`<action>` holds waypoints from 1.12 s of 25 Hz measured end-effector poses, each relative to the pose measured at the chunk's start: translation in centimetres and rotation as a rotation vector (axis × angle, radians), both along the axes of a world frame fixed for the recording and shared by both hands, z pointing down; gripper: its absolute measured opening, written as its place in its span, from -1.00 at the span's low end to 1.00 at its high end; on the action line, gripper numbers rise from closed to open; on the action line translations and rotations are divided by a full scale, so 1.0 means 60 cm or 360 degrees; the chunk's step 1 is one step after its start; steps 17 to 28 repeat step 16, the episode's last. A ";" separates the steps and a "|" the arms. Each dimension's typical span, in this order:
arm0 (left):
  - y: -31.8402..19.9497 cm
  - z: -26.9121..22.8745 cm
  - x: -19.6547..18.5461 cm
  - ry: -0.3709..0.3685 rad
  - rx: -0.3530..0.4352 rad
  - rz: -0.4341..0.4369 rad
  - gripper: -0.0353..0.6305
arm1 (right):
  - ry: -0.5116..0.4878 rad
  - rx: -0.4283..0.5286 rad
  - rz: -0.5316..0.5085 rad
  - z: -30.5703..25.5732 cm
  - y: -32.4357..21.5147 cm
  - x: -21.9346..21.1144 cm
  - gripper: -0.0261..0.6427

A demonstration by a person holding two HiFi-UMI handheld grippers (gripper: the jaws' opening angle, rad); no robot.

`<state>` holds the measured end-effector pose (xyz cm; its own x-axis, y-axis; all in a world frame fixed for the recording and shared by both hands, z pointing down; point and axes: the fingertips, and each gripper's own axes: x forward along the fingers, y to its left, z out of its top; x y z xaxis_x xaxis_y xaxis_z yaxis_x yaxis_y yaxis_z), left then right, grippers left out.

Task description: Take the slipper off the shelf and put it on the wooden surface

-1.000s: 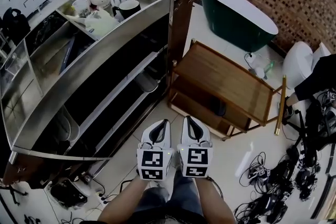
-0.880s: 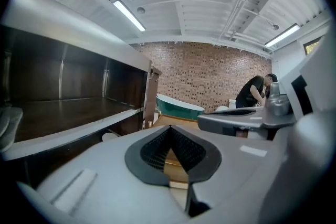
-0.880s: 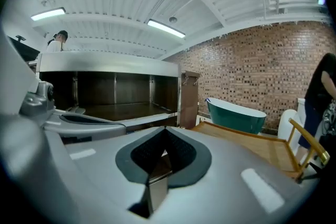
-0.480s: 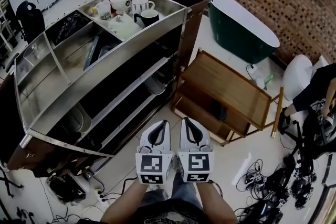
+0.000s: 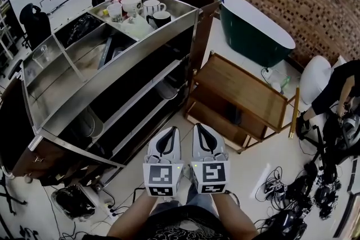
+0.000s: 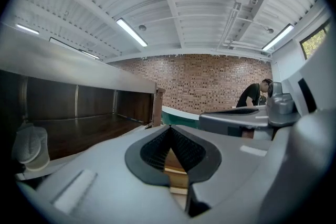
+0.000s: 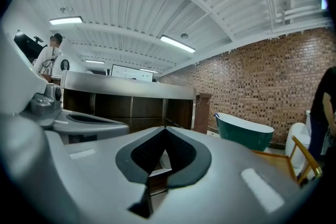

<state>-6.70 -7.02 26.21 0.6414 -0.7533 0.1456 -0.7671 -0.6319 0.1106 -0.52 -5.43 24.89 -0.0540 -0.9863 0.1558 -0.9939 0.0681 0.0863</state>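
Observation:
My two grippers hang side by side at the bottom middle of the head view, the left gripper [image 5: 169, 133] and the right gripper [image 5: 201, 130] both shut and empty. They point toward the gap between the steel shelf unit [image 5: 115, 70] and the wooden cart [image 5: 242, 90]. A pale slipper [image 5: 167, 89] lies on a middle shelf, and another pale one [image 5: 90, 122] sits lower left. In the left gripper view the gripper [image 6: 170, 127] has its pads meeting, and a white slipper [image 6: 29, 148] stands on the dark shelf at far left. The right gripper [image 7: 165, 128] is likewise closed in its own view.
Mugs and a teapot [image 5: 140, 8] crowd the shelf unit's top tray. A green bathtub [image 5: 253, 25] stands behind the cart. Cables [image 5: 292, 199] litter the floor at right, near a seated person [image 5: 337, 87]. A power strip [image 5: 76, 202] lies at the lower left.
Both grippers stay shut and side by side, lifted a little together. The head view has swung, so more of the shelf top and the room behind shows.

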 end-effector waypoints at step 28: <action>0.009 -0.001 -0.033 -0.0023 0.0010 -0.0011 -0.88 | 0.0001 0.0015 -0.0056 0.002 0.011 -0.047 -0.92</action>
